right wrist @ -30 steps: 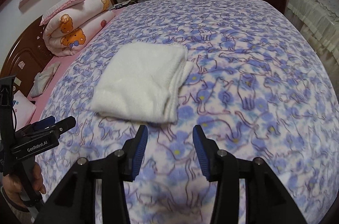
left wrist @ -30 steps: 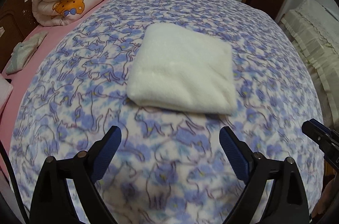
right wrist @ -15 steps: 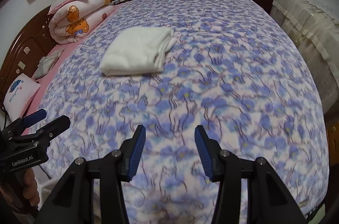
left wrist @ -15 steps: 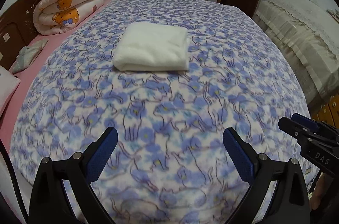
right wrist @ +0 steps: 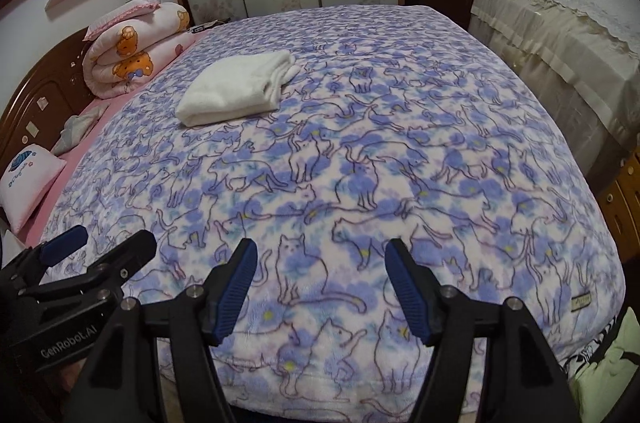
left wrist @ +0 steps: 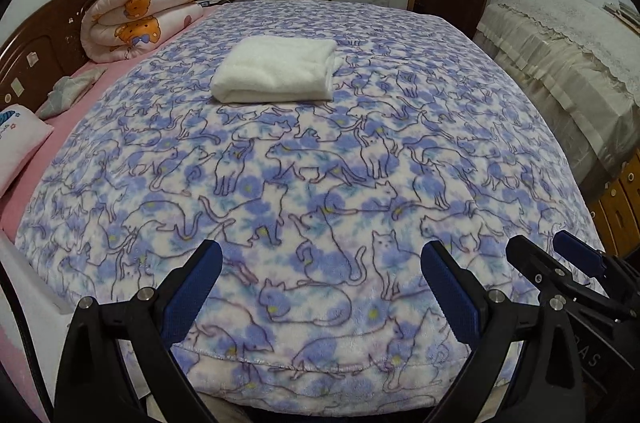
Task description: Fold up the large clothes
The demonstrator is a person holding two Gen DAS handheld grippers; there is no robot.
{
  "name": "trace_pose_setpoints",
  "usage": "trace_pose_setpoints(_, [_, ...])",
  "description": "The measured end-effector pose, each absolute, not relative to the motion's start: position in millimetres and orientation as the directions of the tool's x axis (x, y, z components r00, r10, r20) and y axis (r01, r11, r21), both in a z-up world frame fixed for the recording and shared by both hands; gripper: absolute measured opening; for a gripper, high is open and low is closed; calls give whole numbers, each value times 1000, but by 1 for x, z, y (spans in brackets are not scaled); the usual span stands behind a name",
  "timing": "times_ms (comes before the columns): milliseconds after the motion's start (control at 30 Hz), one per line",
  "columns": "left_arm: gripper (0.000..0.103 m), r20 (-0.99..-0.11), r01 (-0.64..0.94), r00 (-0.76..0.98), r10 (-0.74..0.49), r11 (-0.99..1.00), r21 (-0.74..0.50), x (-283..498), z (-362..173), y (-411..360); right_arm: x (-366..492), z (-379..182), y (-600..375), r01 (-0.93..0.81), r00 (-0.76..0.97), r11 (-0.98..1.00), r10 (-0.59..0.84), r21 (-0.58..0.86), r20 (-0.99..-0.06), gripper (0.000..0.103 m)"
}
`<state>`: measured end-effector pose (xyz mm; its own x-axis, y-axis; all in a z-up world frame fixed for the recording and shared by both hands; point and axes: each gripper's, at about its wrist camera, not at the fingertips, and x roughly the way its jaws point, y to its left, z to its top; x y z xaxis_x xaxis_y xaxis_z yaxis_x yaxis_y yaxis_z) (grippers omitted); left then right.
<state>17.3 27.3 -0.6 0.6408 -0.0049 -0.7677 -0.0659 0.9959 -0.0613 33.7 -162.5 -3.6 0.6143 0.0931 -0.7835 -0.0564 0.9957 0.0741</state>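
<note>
Your folded white garment (left wrist: 276,71) lies flat on the bed (left wrist: 440,95), toward the far edge and a little to the headboard side of the middle, well apart from both tools, which sit at the near edge. Its long axis runs across your view, roughly parallel to that near edge, with the looser layered ends toward the right. Your left tool (left wrist: 320,287) has its jaws spread wide with nothing between them but the cat-print blanket (left wrist: 320,183) below. Your right tool (right wrist: 318,287) is opening its jaws, also empty. From the left tool the garment lies ahead and slightly left; from the right tool (left wrist: 560,263) it lies further left, so the left hand looks the nearer one for any further reach, though the fold already looks complete.
</note>
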Motion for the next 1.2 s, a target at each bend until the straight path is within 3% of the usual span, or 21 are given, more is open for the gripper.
trace_pose_setpoints(1200, [99, -796, -63, 605, -11, 996, -61, 5, -16, 11, 12, -14, -176, 6, 623, 999, 38, 53, -782, 67])
